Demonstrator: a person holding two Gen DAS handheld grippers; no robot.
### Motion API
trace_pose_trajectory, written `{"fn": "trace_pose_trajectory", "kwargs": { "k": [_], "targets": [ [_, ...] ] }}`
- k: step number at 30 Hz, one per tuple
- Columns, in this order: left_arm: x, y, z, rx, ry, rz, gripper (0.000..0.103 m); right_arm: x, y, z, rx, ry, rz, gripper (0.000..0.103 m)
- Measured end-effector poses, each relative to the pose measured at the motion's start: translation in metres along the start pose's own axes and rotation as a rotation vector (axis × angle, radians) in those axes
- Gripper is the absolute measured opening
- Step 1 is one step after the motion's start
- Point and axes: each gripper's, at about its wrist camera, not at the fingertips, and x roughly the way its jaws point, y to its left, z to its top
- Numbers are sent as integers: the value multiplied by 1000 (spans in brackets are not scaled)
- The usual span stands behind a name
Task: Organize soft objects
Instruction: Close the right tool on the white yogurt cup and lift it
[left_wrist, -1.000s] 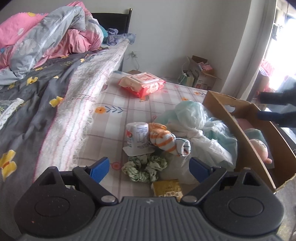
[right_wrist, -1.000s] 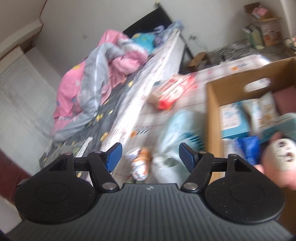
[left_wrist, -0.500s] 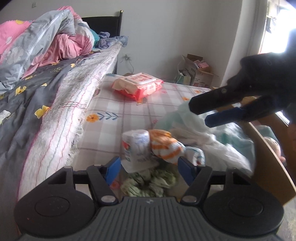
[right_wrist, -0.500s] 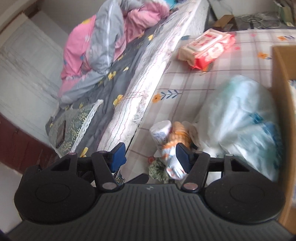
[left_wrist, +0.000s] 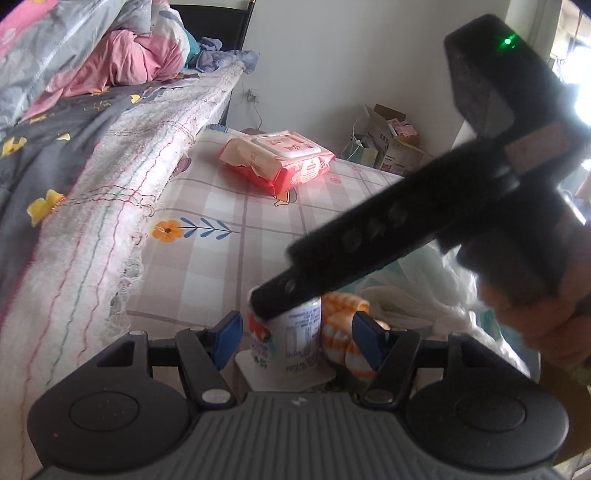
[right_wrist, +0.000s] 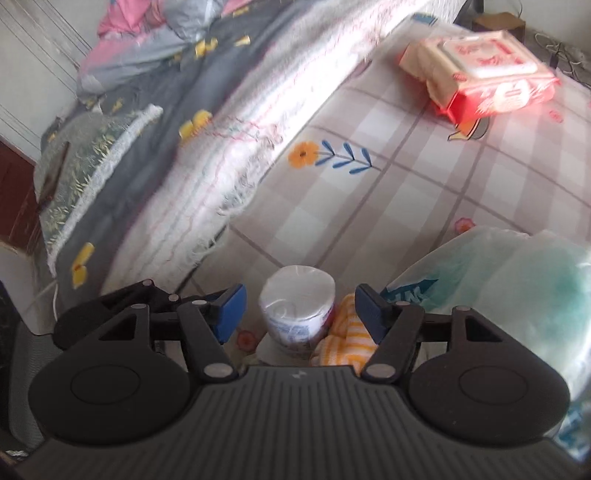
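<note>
tissue roll (left_wrist: 291, 339): upright on checked mat (left_wrist: 221, 266), orange striped sock (left_wrist: 343, 332) touching its right side, red wipes pack (left_wrist: 277, 162) well beyond | left gripper (left_wrist: 297, 334): jaws just narrowed, straddling roll and sock, pads apart from both | right gripper (right_wrist: 297, 312): jaws just widened, above roll, not gripping.
</note>
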Motion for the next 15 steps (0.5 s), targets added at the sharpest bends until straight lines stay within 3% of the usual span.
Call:
{"fn": "trace_pose_trajectory", "kwargs": {
  "k": [3,4,7,10,15],
  "targets": [
    [6,1,1,-10,-4,13,61,7,2,0,-7,8,17,57],
    [7,2,2,-11,-12,25,56,7,1,-1,-6,8,32,50],
    [6,7,5,-45,-13,37,45,5,0,-1,7,-2,33,50],
    [0,12,8,-80,-14,20,45,1,1,-3,19,-17,41,49],
    [-29,4,9,-63,-59,57,45,-19,17,-8,22,-62,77,49]
  ]
}}
